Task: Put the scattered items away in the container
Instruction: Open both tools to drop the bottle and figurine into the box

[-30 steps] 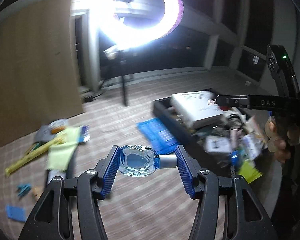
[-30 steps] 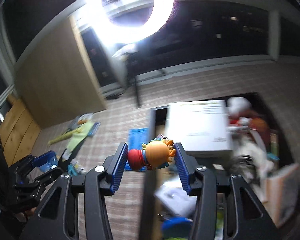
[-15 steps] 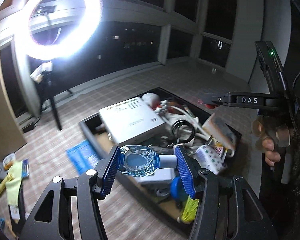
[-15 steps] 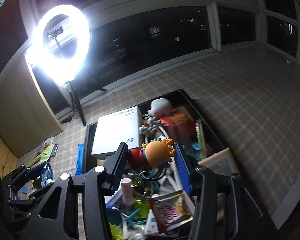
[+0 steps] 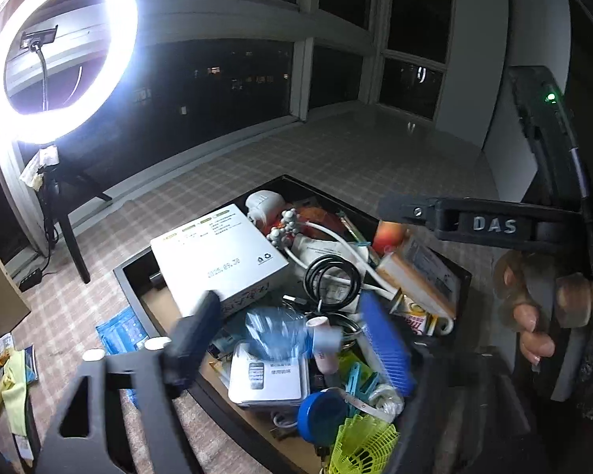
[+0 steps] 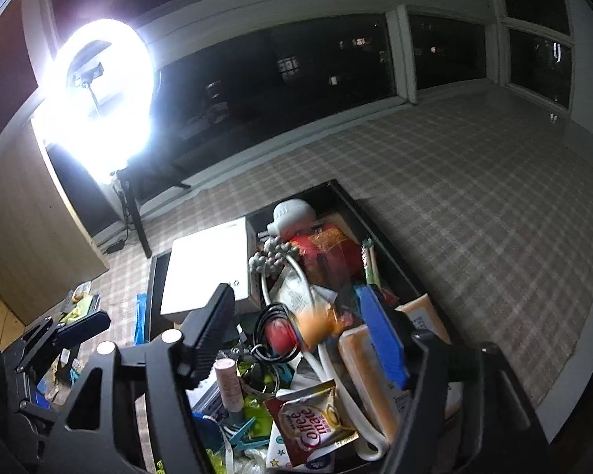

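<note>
Both grippers hang over the black container (image 5: 136,276), which sits on the checked floor covering (image 5: 355,150) and is already heaped with odds and ends.

The left gripper (image 5: 292,335) has its jaws opening. The clear blue bottle (image 5: 274,333) with its pale cap lies blurred between them, and the pads stand clear of it on both sides, so it is loose above the pile rather than gripped. Under it I can make out a white device (image 5: 267,379), a blue round lid (image 5: 322,414) and a yellow-green shuttlecock (image 5: 365,448).

The right gripper (image 6: 296,333) is also opening its jaws. The orange-headed toy figure (image 6: 314,326) with its red body is a smear between them, apart from both pads, just above a coil of black cable (image 6: 272,330). A creamer sachet (image 6: 316,422) lies near the front of the heap, and a pink-capped tube (image 6: 227,379) stands beside the left jaw.

A large white box (image 5: 219,252) fills the far left part of the container, with a white rounded toy (image 5: 263,203) behind it and a white cable (image 5: 336,237) looping across the middle.

Outside it, a blue packet (image 5: 120,330) lies on the floor against the wall of the container, and a yellow cloth (image 5: 14,391) with other bits lies well apart to the left. A ring light (image 5: 59,55) blazes by the dark windows. A hand (image 5: 541,308) grasps the right gripper's handle.
</note>
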A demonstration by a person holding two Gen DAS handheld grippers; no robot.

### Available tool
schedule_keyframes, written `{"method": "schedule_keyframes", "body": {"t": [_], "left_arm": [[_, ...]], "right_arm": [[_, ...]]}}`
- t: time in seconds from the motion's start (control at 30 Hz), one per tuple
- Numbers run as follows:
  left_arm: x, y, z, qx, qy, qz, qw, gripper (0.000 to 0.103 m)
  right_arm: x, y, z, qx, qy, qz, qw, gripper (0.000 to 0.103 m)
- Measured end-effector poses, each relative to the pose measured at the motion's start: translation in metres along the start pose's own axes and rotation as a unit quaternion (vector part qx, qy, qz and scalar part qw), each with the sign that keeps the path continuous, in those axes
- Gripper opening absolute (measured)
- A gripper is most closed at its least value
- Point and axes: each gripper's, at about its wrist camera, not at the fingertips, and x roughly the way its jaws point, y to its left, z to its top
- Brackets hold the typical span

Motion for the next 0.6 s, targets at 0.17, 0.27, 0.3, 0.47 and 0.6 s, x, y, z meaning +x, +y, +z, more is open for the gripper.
{"method": "schedule_keyframes", "body": {"t": [0.17,0.27,0.3,0.47,0.6], "left_arm": [[-0.002,0.008,-0.001,-0.012,0.0,0.005,0.9999,0.076],[-0.005,0.014,-0.002,-0.017,-0.002,0.009,0.9998,0.076],[-0.006,0.016,-0.003,-0.018,-0.003,0.011,0.9998,0.076],[-0.014,0.027,-0.006,-0.027,-0.005,0.026,0.9993,0.075],[-0.024,0.04,-0.01,-0.04,-0.007,0.043,0.9982,0.075]], "right_arm": [[0.0,0.001,0.001,-0.002,0.0,-0.004,1.0,0.067],[0.003,0.003,0.001,-0.003,0.003,-0.001,1.0,0.067],[0.004,0.005,0.001,-0.004,0.005,0.0,1.0,0.067],[0.005,0.015,0.0,-0.015,0.009,0.008,1.0,0.067],[0.009,0.027,-0.001,-0.025,0.013,0.018,0.999,0.067]]}}
